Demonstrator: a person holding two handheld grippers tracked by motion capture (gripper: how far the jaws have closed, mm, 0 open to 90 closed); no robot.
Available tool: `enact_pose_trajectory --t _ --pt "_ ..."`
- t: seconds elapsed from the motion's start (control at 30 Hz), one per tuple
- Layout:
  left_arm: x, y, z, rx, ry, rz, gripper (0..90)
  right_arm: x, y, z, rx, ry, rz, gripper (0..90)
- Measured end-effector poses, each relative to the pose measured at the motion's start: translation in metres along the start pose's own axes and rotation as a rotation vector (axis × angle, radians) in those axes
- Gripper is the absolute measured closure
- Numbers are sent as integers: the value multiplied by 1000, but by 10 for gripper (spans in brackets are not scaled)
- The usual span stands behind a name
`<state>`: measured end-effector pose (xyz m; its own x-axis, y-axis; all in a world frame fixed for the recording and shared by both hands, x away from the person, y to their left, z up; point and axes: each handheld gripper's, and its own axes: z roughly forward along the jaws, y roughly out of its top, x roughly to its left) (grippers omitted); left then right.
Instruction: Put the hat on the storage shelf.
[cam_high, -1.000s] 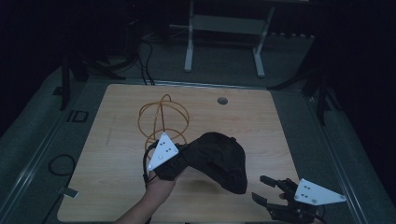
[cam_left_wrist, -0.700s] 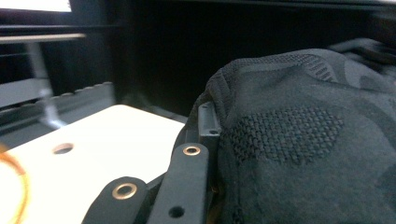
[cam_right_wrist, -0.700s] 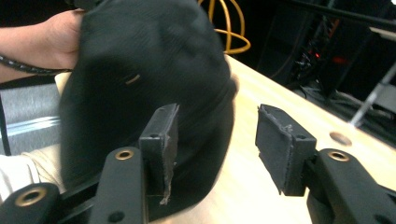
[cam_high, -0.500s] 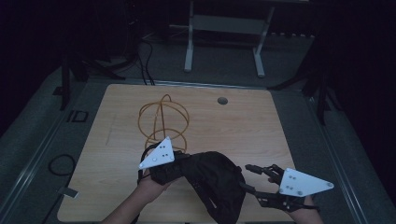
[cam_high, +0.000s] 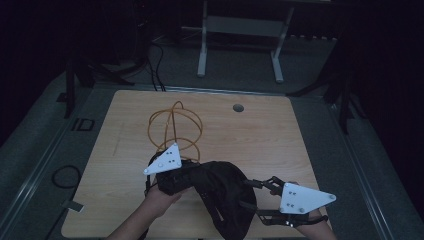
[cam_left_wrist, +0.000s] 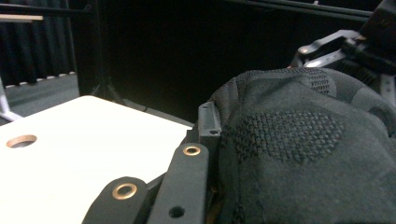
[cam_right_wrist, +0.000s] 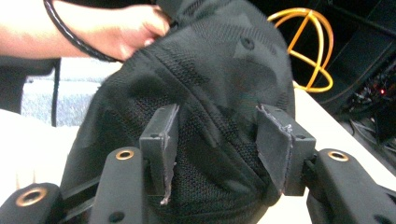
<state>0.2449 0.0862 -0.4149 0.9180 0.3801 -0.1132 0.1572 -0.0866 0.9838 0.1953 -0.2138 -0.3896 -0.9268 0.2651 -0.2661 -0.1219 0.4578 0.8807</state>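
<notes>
A black knit cap (cam_high: 225, 192) hangs over the table's near edge. My left gripper (cam_high: 182, 177) is shut on the cap's left side, and one of its fingers (cam_left_wrist: 208, 122) presses against the fabric (cam_left_wrist: 303, 149) while the other is hidden behind it. My right gripper (cam_high: 254, 200) comes in from the right with its jaws open. In the right gripper view the cap (cam_right_wrist: 219, 70) bulges between the two pads (cam_right_wrist: 161, 140), which stand apart on either side of it. The other gripper (cam_left_wrist: 336, 46) shows beyond the cap.
An orange wire loop frame (cam_high: 175, 125) stands on the wooden table (cam_high: 260, 135) behind the cap, also visible as the orange frame (cam_right_wrist: 308, 51). A round cable hole (cam_high: 238, 107) lies at the table's back. A hand (cam_right_wrist: 126, 32) holds the left gripper.
The left gripper has brought the cap down and toward the near edge. The right gripper moved left from the table's corner, and its open jaws now straddle the cap.
</notes>
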Motion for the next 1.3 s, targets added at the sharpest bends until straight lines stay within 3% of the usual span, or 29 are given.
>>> enact_pose_trajectory --t 0.1,0.2,0.37,0.47,0.67,0.93,1.1,1.3 --pt "-2 0 1 -10 -4 -2 895 3 0 8 36 -34 -20 491" --pt "-2 1 1 -21 -5 -11 895 5 -1 12 57 -62 -33 561" --pt "-3 2 2 -28 -9 -14 895 7 0 14 61 -75 -54 764" --pt "-1 2 2 -30 -6 -23 895 6 0 14 62 -78 -40 863" --pt "6 0 1 -6 14 -34 893 -1 0 4 10 -79 18 878" --pt "4 3 3 28 49 4 876 -12 0 -8 -75 -68 95 880" --pt "4 3 -3 16 76 24 680 -16 0 -16 -98 -82 115 879" --pt "2 3 -12 16 109 67 584 -25 -1 -27 -129 -141 148 879"
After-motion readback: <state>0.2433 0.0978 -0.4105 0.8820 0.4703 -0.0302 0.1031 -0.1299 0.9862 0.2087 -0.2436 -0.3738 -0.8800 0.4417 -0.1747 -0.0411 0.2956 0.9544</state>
